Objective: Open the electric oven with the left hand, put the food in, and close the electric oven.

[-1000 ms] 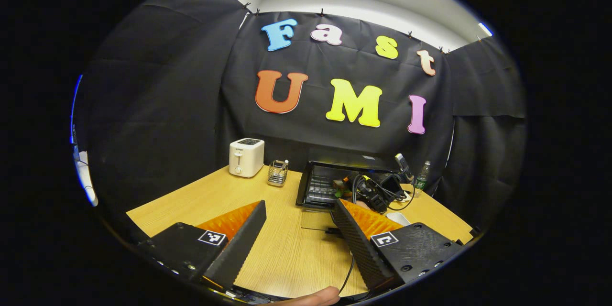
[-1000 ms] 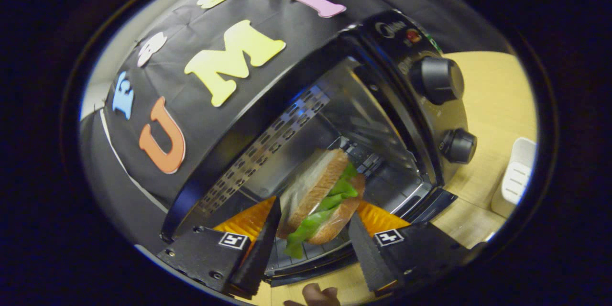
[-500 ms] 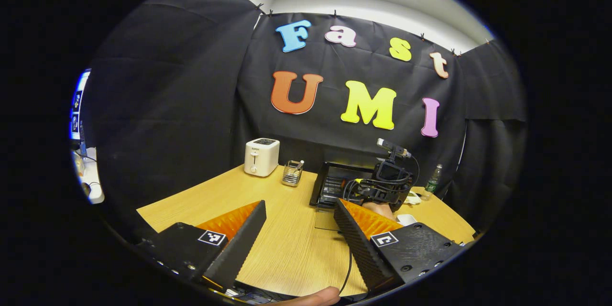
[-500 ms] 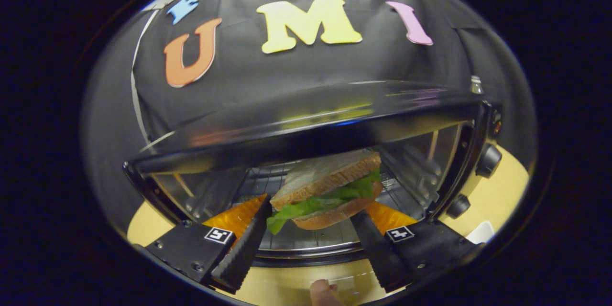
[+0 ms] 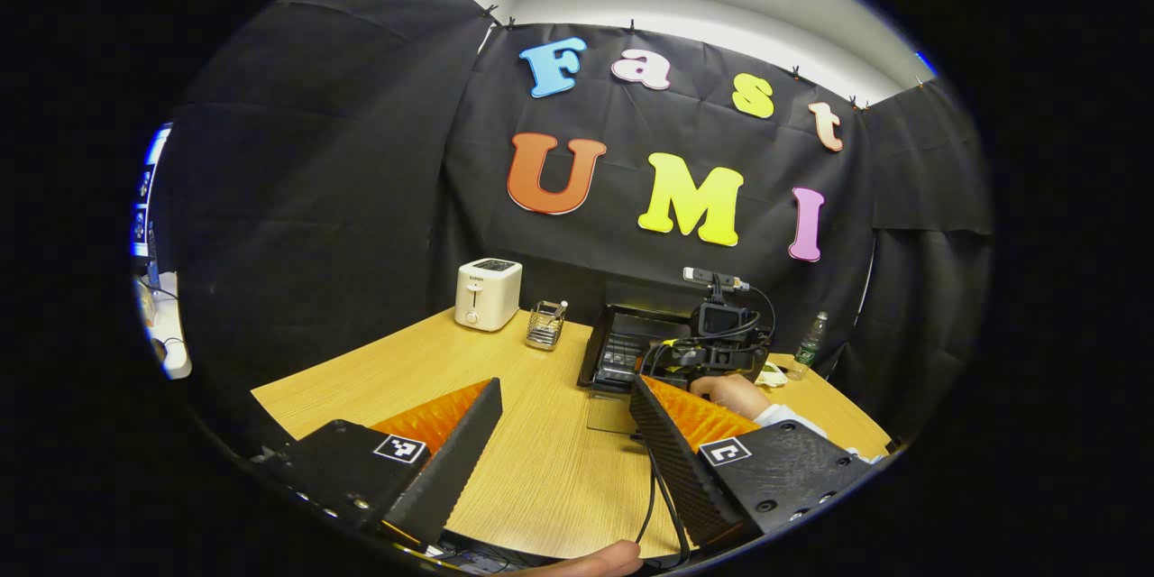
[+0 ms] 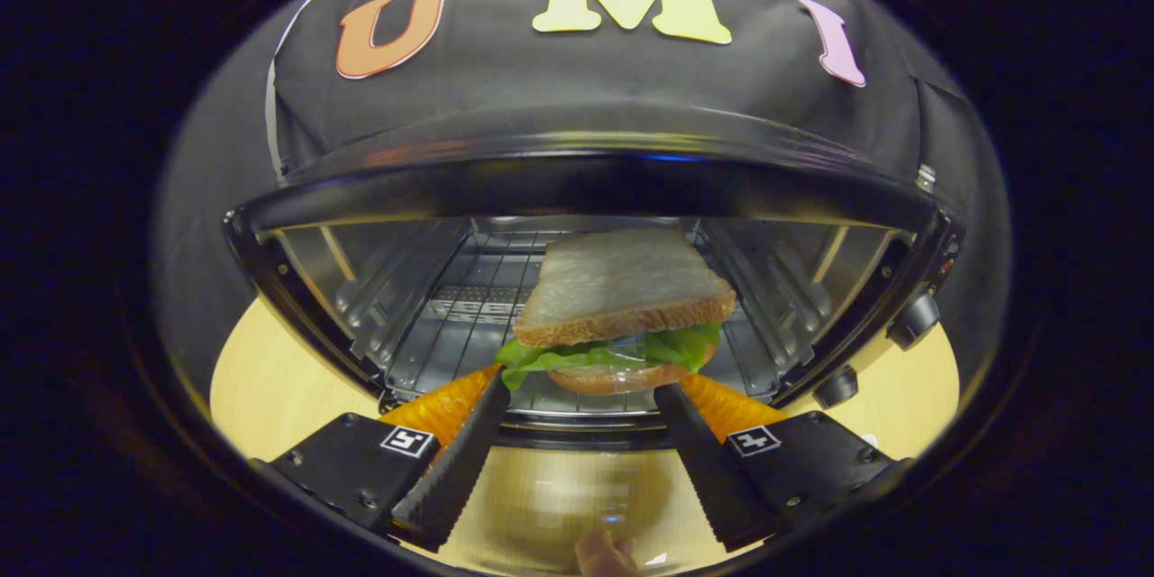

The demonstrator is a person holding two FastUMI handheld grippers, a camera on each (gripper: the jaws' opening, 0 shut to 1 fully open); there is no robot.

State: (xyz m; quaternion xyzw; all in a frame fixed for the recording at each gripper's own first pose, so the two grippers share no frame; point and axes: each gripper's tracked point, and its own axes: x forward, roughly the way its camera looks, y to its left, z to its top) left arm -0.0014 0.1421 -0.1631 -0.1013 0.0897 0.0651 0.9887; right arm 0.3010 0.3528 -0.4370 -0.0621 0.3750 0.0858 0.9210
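The black electric oven (image 6: 577,185) stands open right in front of my right gripper (image 6: 586,392), its wire rack (image 6: 469,315) bare. The gripper is shut on the sandwich (image 6: 622,288), bread with green lettuce, held level at the oven's mouth just above the rack's front edge. The lowered glass door (image 6: 559,505) lies under the fingers. In the left gripper view, the oven (image 5: 631,344) sits at the table's far side, with the right gripper (image 5: 721,334) and a hand (image 5: 735,394) in front of it. My left gripper (image 5: 563,401) hangs open over the table with nothing in it.
A white toaster (image 5: 488,293) and a small wire holder (image 5: 544,325) stand at the back left of the wooden table (image 5: 406,370). A plastic bottle (image 5: 809,344) is right of the oven. Two control knobs (image 6: 915,320) sit on the oven's right side.
My right gripper has turned level and carried the sandwich forward to the oven's opening, now facing it straight on. The left gripper has stayed open and nearly still.
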